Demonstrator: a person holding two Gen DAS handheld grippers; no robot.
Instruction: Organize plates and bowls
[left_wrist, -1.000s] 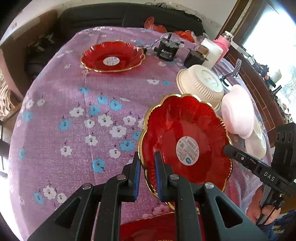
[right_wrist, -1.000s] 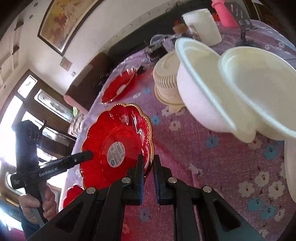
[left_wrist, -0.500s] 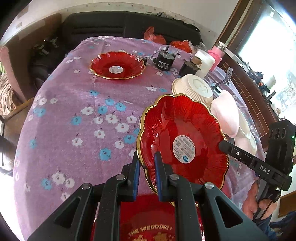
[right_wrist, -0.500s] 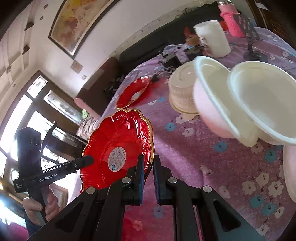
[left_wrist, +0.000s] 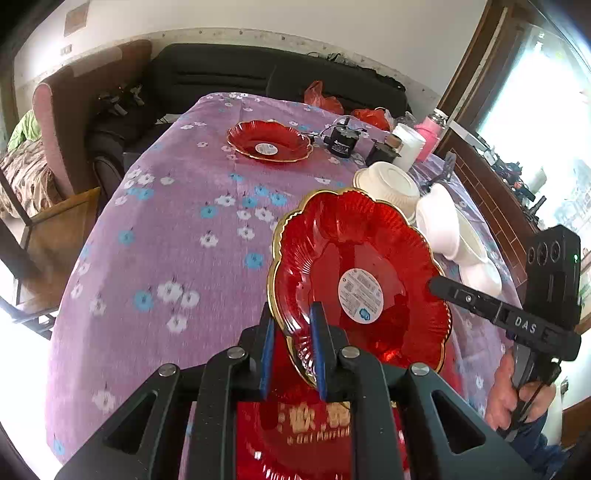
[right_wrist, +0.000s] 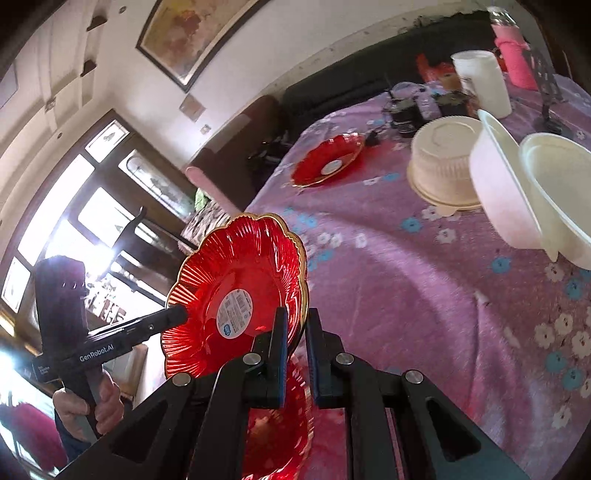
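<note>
A red scalloped plate with a gold rim and white sticker (left_wrist: 354, 280) (right_wrist: 236, 295) is held in the air, tilted, by both grippers at opposite rim edges. My left gripper (left_wrist: 291, 325) is shut on its near-left rim. My right gripper (right_wrist: 295, 328) is shut on its other edge and shows in the left wrist view (left_wrist: 480, 302). Below it lies another red plate with gold lettering (left_wrist: 310, 435) (right_wrist: 280, 435). A third red plate (left_wrist: 269, 142) (right_wrist: 328, 160) sits far across the table.
The table (left_wrist: 166, 229) has a purple flowered cloth. An upturned stack of white bowls (left_wrist: 388, 184) (right_wrist: 447, 162) and tilted white bowls (left_wrist: 447, 229) (right_wrist: 532, 192) stand at the right. A white cup (right_wrist: 484, 83), a pink bottle (right_wrist: 515, 55) and black gadgets (left_wrist: 341, 142) stand at the back.
Both grippers have lifted the red plate higher and drawn it back toward the near edge. The lettered red plate has come into view beneath it.
</note>
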